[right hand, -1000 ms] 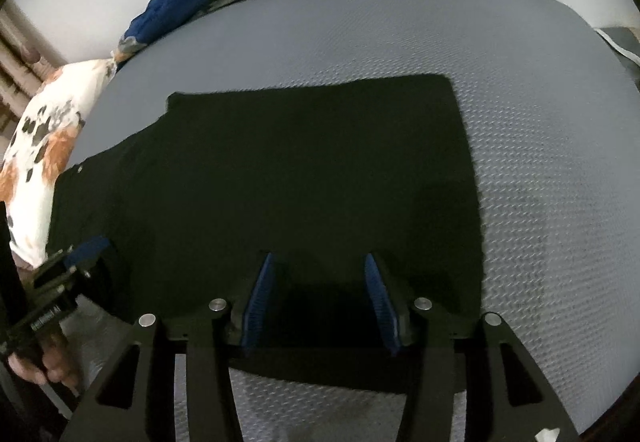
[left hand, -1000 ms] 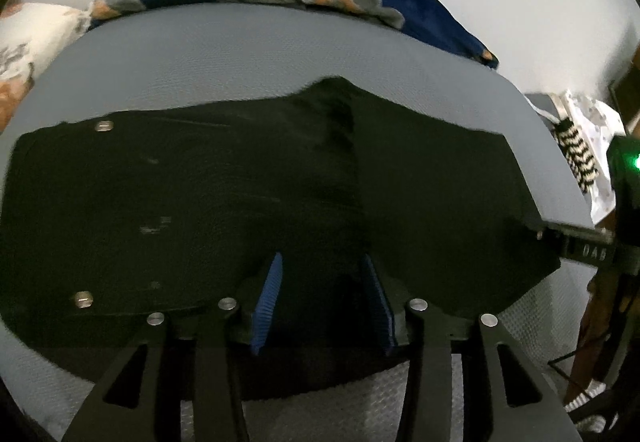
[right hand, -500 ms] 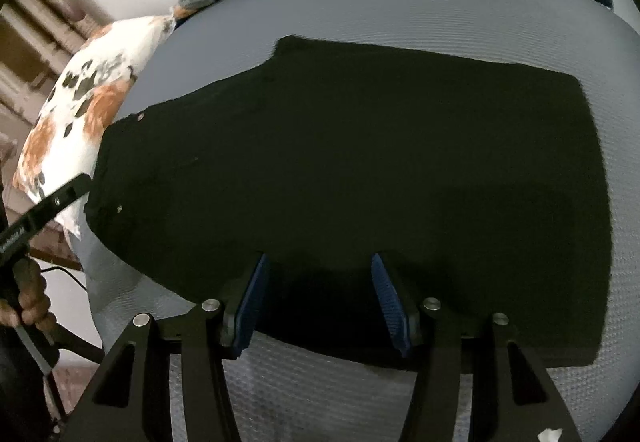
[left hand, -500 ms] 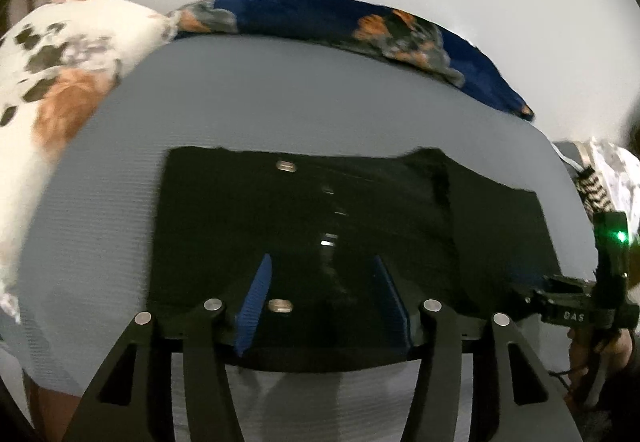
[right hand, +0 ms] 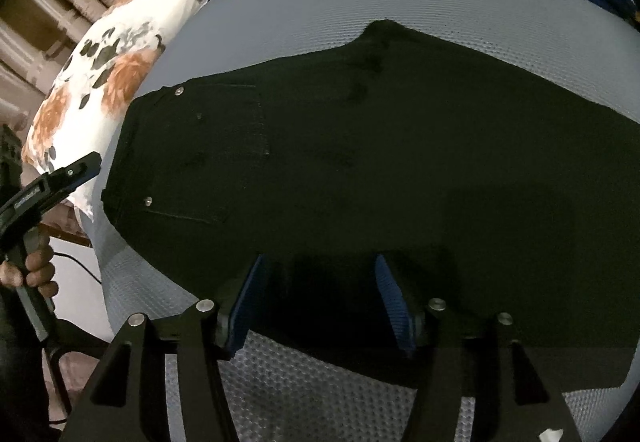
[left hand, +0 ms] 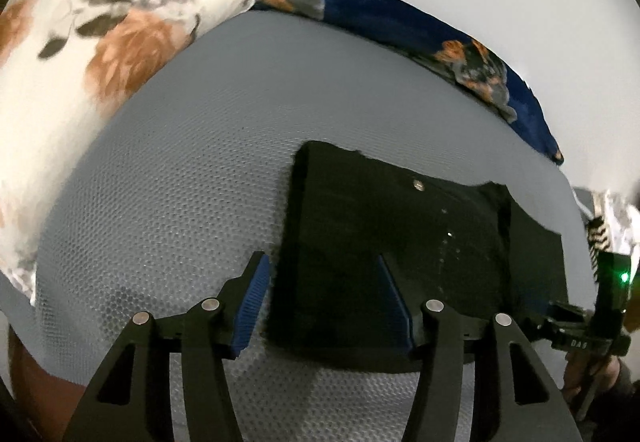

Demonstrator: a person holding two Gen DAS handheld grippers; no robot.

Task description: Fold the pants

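Black pants (right hand: 360, 170) lie folded flat on my grey bed (left hand: 180, 202).
Both hand-held grippers hover released; left hand-held gripper (left hand: 324, 302), right hand-held gripper (right hand: 320, 302); floral pillow (left hand: 80, 54) beyond the pants.

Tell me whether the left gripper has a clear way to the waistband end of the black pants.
Probably yes: the left gripper hangs open over the waistband edge of the black pants, nothing lying between them on the grey mattress.

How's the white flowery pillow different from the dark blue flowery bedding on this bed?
The white pillow has a pale ground with orange and dark grey blooms; the blue bedding has a navy ground with orange and grey blooms. The white pillow looks plump and rounded, while the blue bedding lies long and low. The white pillow sits at the grey mattress's left corner; the blue bedding runs along its far edge. Both are floral and clear of the black pants.
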